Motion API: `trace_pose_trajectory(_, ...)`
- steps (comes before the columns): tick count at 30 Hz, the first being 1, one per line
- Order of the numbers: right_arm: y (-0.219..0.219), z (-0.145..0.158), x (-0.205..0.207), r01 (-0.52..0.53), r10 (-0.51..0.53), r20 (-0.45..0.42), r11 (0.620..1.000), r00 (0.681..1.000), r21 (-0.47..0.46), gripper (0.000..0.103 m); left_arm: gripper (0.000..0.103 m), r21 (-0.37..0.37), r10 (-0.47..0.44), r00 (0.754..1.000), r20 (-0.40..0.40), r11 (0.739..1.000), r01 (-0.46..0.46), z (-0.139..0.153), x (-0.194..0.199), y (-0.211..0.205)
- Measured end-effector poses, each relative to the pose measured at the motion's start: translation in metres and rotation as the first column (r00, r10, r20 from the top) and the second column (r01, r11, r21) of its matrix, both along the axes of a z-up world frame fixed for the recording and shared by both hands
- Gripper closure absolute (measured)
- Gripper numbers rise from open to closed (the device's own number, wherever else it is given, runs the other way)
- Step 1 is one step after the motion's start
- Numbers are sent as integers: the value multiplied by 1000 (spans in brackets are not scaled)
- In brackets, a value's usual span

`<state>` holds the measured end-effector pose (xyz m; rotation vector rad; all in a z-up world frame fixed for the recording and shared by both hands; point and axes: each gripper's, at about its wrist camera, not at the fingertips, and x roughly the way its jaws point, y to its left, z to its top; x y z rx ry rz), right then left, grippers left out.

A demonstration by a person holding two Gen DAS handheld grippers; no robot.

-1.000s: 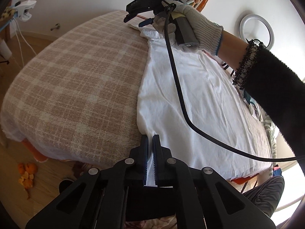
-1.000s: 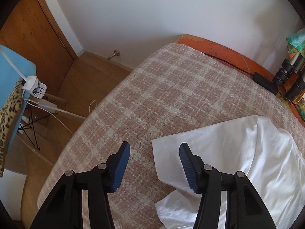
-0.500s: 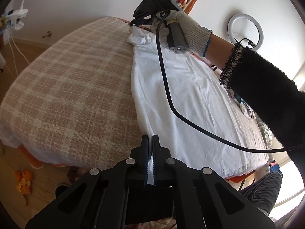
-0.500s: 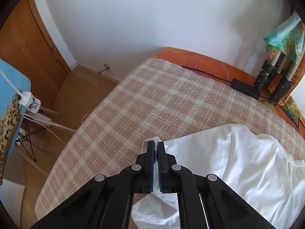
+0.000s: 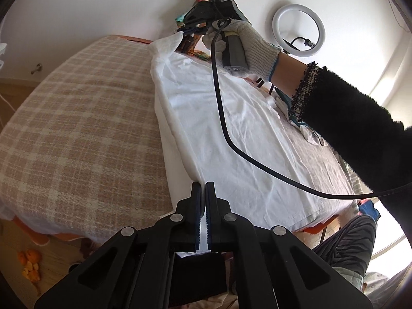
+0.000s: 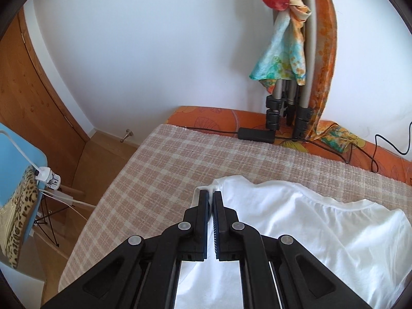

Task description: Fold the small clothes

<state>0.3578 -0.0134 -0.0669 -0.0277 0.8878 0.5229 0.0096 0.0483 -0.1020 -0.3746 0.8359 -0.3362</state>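
Nearest to me, my left gripper [image 5: 202,188] is pressed together on the near edge of the white shirt [image 5: 231,128], a sliver of white cloth showing between its blue pads. From there the shirt runs lengthwise away from me across the checked blanket [image 5: 77,118], its long axis going from my left gripper up toward the far end of the bed. It lies on the right part of the blanket, its left edge raised in a taut fold along the line between my two grippers.

At the far end, my right gripper [image 6: 211,195] is clamped on a corner of the same shirt [image 6: 309,231]; in the right wrist view the fabric pokes out past the fingertips, and the curved neckline seam lies to the right of them, so the neck end points toward the wall. My gloved right hand [image 5: 244,43] grips that tool's handle, and a black cable [image 5: 231,134] loops from it over the shirt.

Beyond the blanket [image 6: 180,159], an orange sheet [image 6: 219,116] shows at the bed's edge, with a folded tripod [image 6: 288,95] leaning against the wall, a colourful scarf [image 6: 280,51] tied round it. A ring light [image 5: 298,29] stands by the wall.
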Motion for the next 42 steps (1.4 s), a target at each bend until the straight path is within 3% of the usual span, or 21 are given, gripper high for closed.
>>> trace_pose_trajectory(8, -89, -8, -1, 129, -127, 34, 990, 991, -51, 103, 101, 42, -149, 988, -34, 988, 150, -7, 10, -54)
trace_pose_trajectory(16, -122, -39, 1, 211, -210, 24, 969, 977, -126, 102, 102, 88, -223, 973, -65, 970, 228, -15, 13, -83)
trace_pose_trajectory(18, -127, -44, 4, 221, -221, 12, 966, 975, -137, 97, 102, 87, -236, 969, -68, 966, 242, -14, 16, -86)
trace_pose_trajectory(19, -130, -45, 6, 215, -217, -7, 968, 976, -129, 94, 102, 86, -247, 966, -72, 964, 253, -13, 17, -87)
trace_pose_trajectory(22, -139, -42, 5, 211, -214, -11, 971, 977, -108, 64, 101, 114, -253, 965, -61, 959, 259, -10, 16, -91)
trace_pose_trajectory(25, -150, -32, -3, 211, -211, 18, 973, 977, -98, 63, 93, 111, -253, 966, -55, 960, 258, -8, 16, -96)
trace_pose_trajectory(28, -169, -24, -14, 207, -206, 19, 977, 978, -47, 63, 93, 107, -260, 965, -27, 959, 262, -4, 13, -96)
trace_pose_trajectory(34, -214, -5, -43, 197, -197, 57, 980, 979, 7, 52, 93, 85, -267, 963, 22, 961, 264, 1, 8, -104)
trace_pose_trajectory(42, -300, 16, -77, 213, -218, 50, 973, 975, 89, 52, 93, 150, -341, 939, 45, 931, 331, 4, 6, -143)
